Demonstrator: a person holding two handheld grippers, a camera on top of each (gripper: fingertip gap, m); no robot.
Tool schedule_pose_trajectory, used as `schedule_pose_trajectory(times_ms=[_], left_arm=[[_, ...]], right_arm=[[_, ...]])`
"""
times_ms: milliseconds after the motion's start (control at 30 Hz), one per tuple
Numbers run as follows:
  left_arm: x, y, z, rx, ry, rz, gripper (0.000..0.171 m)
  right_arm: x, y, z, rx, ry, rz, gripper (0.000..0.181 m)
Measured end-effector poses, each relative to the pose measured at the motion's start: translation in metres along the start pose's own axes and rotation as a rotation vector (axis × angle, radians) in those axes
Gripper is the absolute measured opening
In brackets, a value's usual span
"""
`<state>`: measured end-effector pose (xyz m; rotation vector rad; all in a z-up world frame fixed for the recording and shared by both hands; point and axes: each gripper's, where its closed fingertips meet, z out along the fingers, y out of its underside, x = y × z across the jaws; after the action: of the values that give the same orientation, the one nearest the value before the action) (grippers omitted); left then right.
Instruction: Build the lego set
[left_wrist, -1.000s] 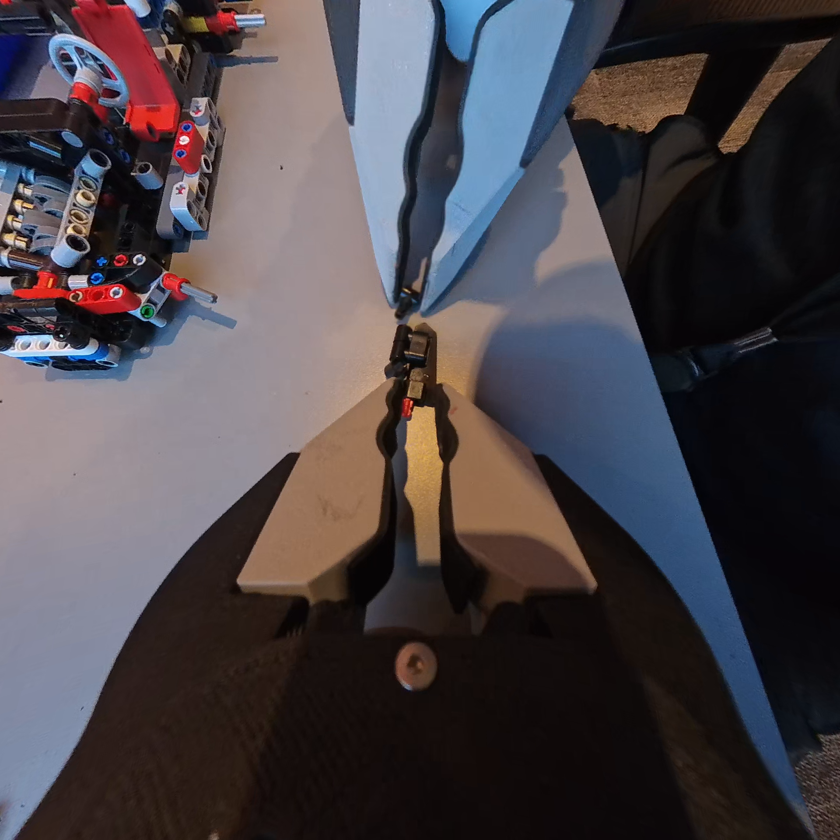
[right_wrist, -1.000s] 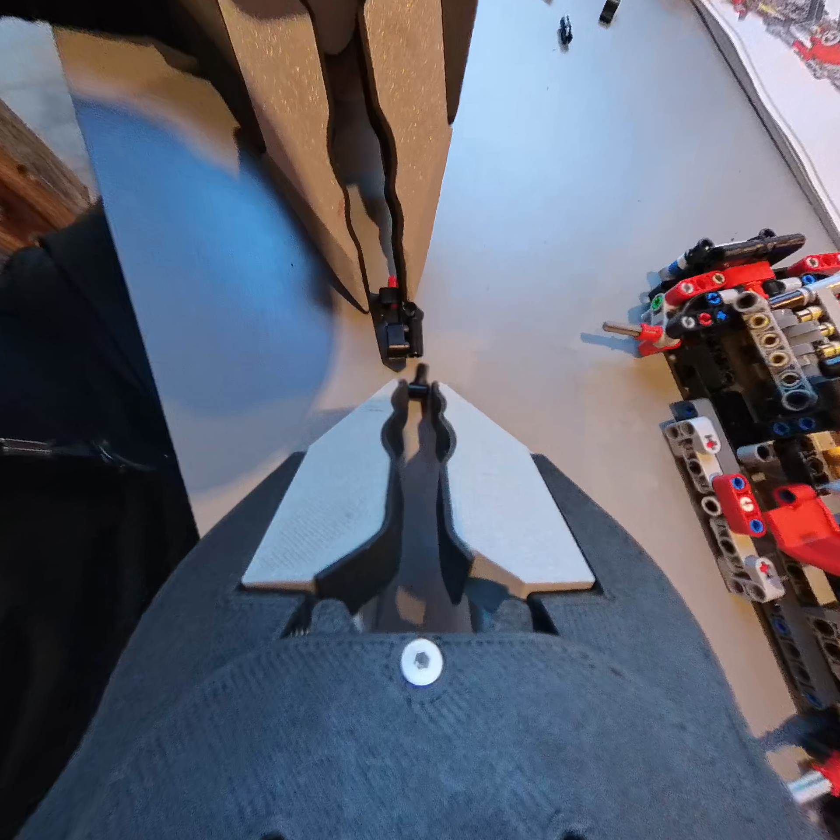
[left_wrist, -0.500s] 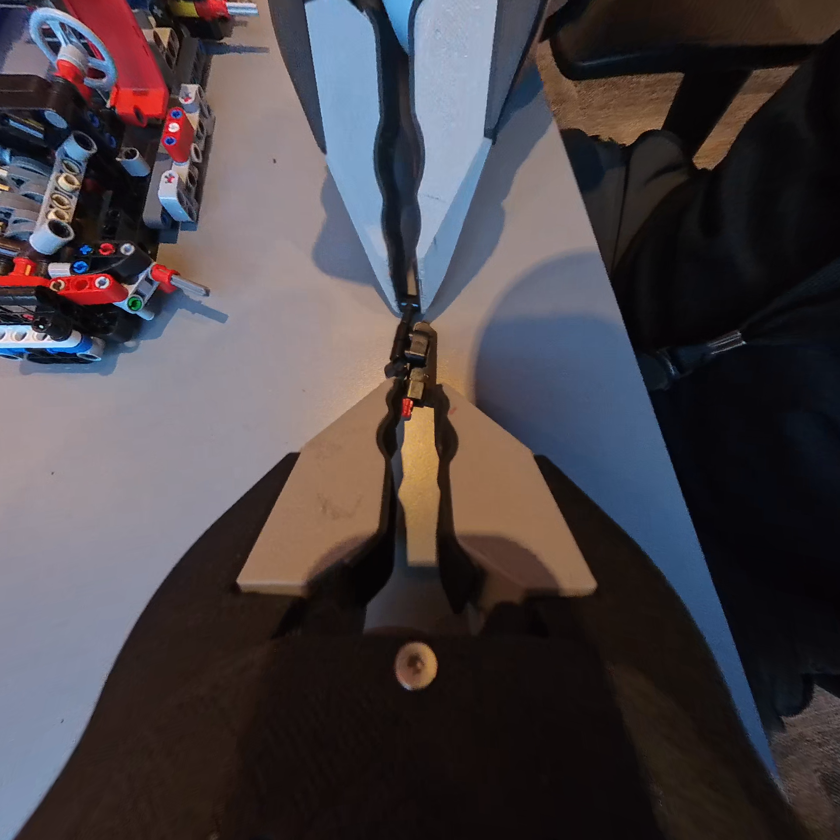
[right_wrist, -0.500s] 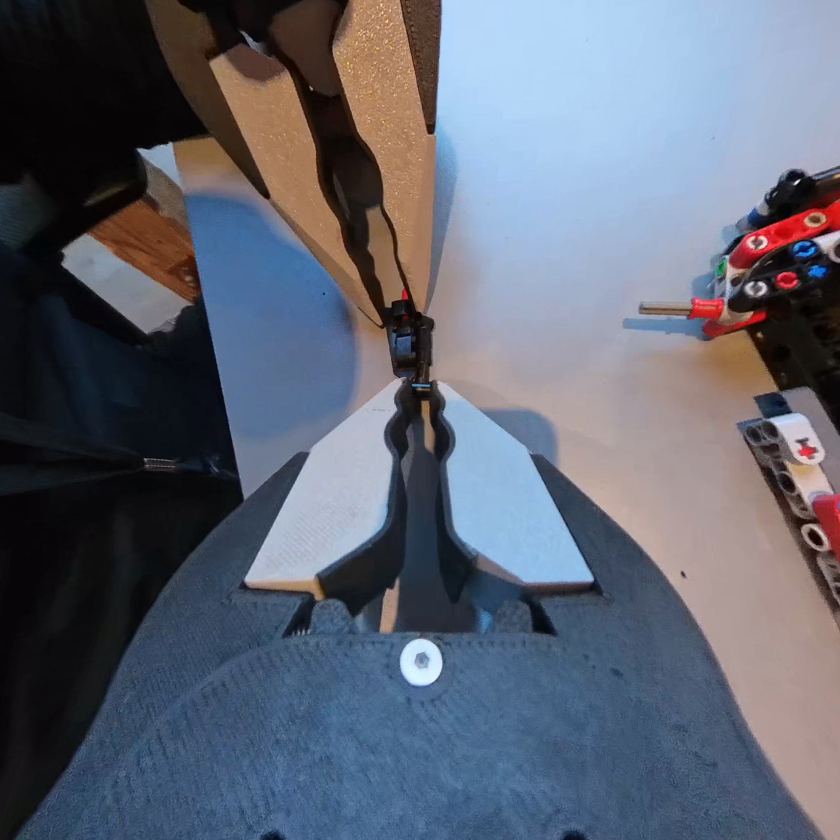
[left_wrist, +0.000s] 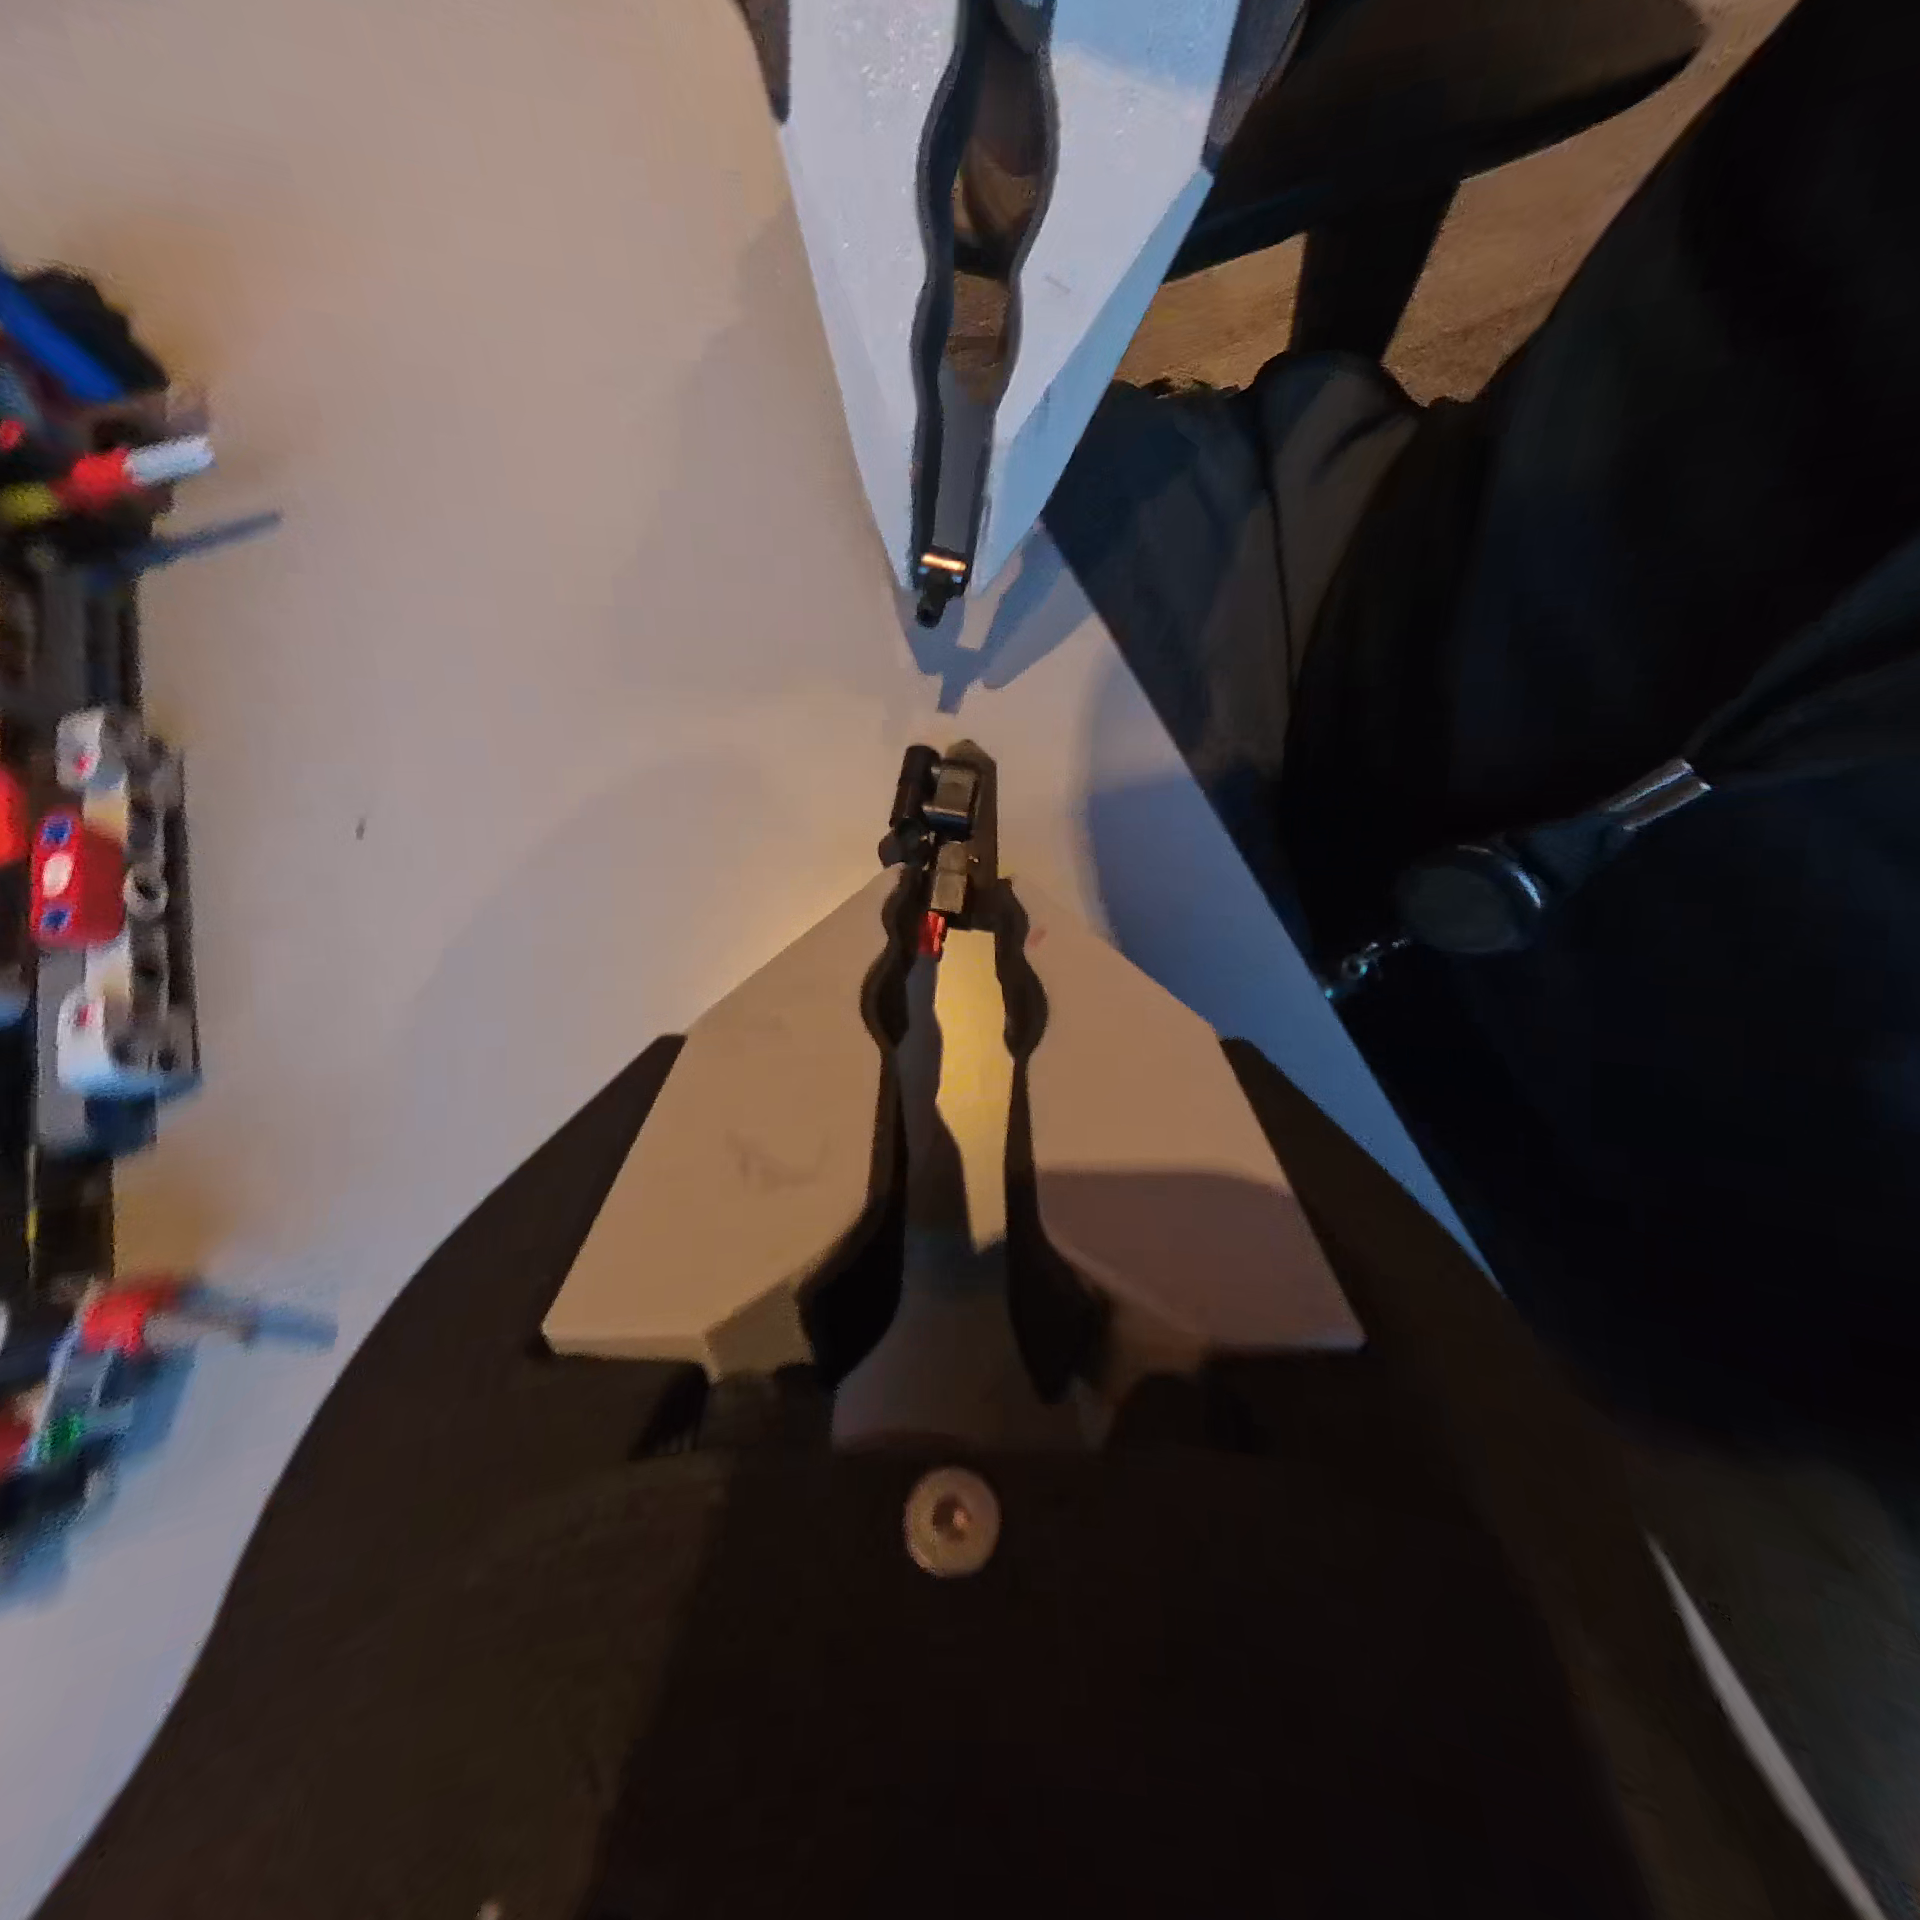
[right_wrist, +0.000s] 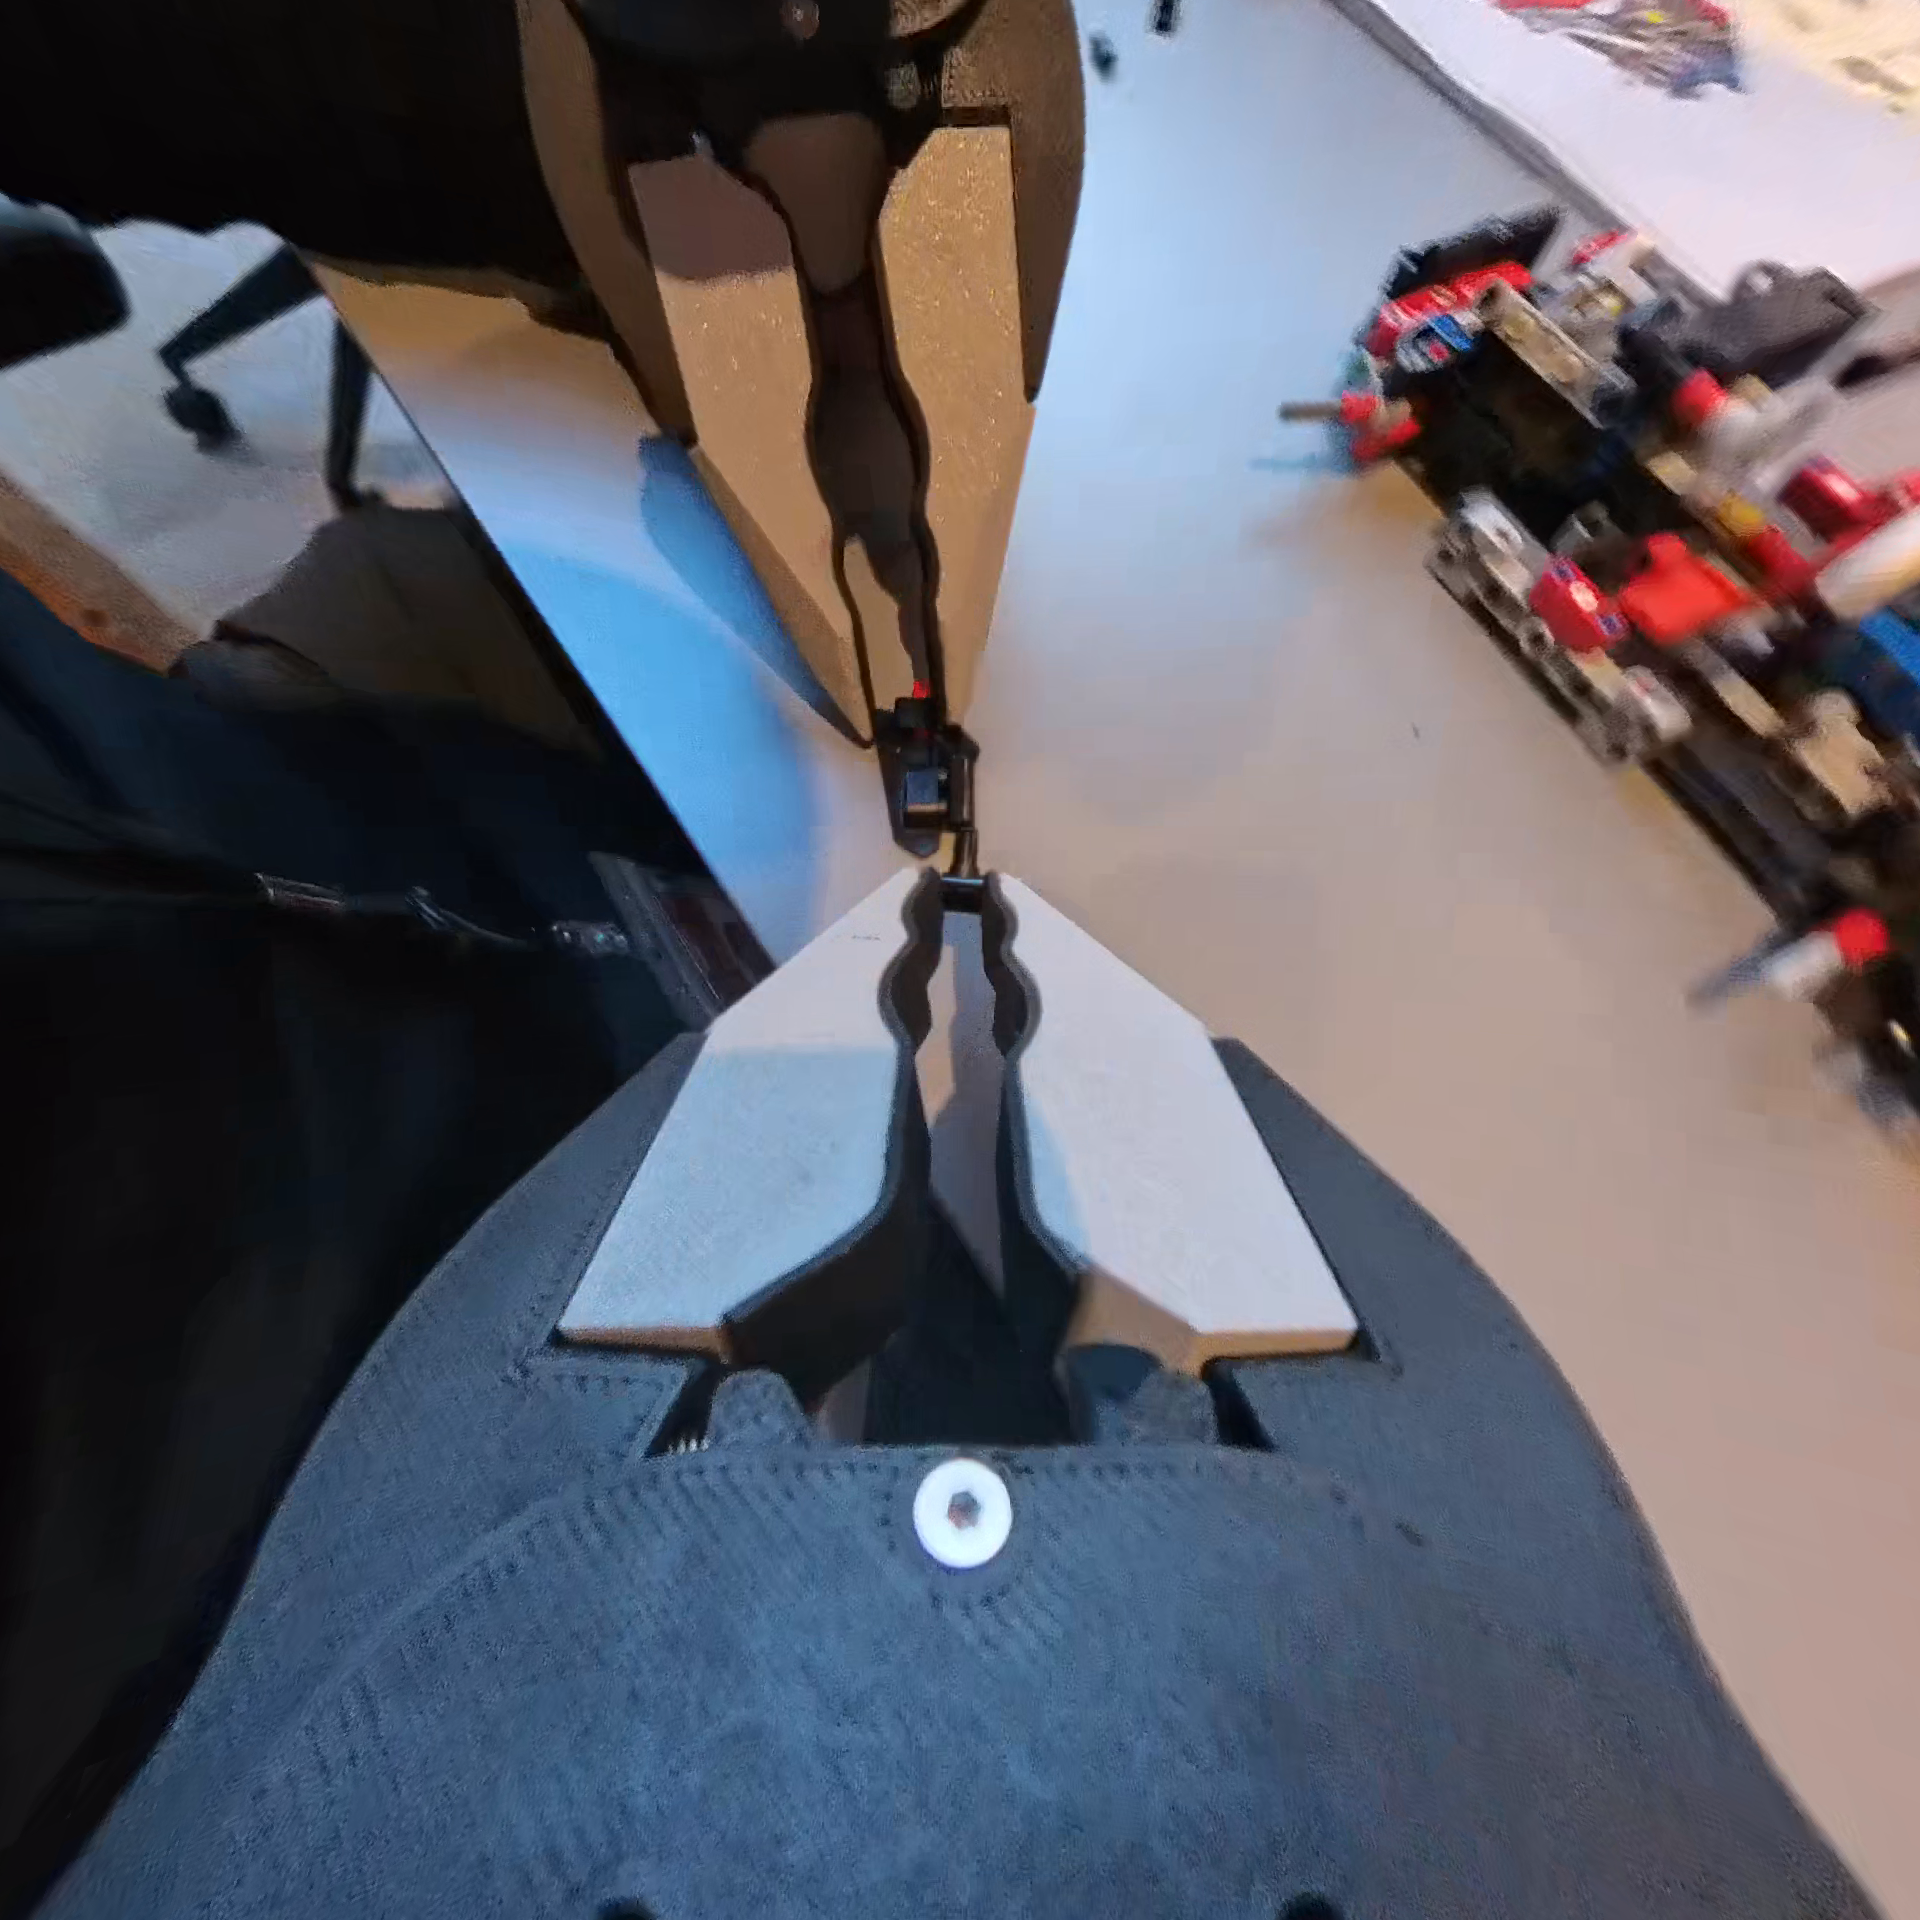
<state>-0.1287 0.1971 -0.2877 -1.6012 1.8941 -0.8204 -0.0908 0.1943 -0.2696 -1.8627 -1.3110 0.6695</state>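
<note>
Your left gripper (left_wrist: 951, 894) has matt, finely grained printed plastic fingers (left_wrist: 769, 1122) and pinches a glossy black plastic piece (left_wrist: 940, 821). Below the piece sits a dull metal screw (left_wrist: 951, 1522). The table (left_wrist: 520, 520) beneath looks smooth and matt.

Warm sidelight, hard shadows, blurred edges (fisheye)

Model (right_wrist: 1662, 582) blocks right; rest open.

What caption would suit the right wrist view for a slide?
Right gripper pinching a small black pin tip-to-tip with the left gripper holding a black connector assembly, above the grey table.
</note>
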Motion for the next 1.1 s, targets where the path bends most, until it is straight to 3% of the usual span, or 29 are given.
schedule_pose_trajectory(times_ms=[167,367,667,1100], left_arm=[[0.005,-0.024,0.027,0.005,0.086,0.135,0.011],[0.008,-0.039,0.043,0.013,0.149,0.23,0.01],[0.011,-0.049,0.053,0.012,0.22,0.235,0.011],[0.008,-0.049,0.054,0.005,0.237,0.182,0.011]], right_arm=[[-0.006,0.035,-0.023,0.021,0.102,0.061,0.004],[-0.012,0.055,-0.042,0.026,0.166,0.135,0.005],[-0.008,0.049,-0.056,0.084,0.204,0.175,0.005],[-0.002,0.056,-0.037,-0.027,0.174,0.143,0.005]])
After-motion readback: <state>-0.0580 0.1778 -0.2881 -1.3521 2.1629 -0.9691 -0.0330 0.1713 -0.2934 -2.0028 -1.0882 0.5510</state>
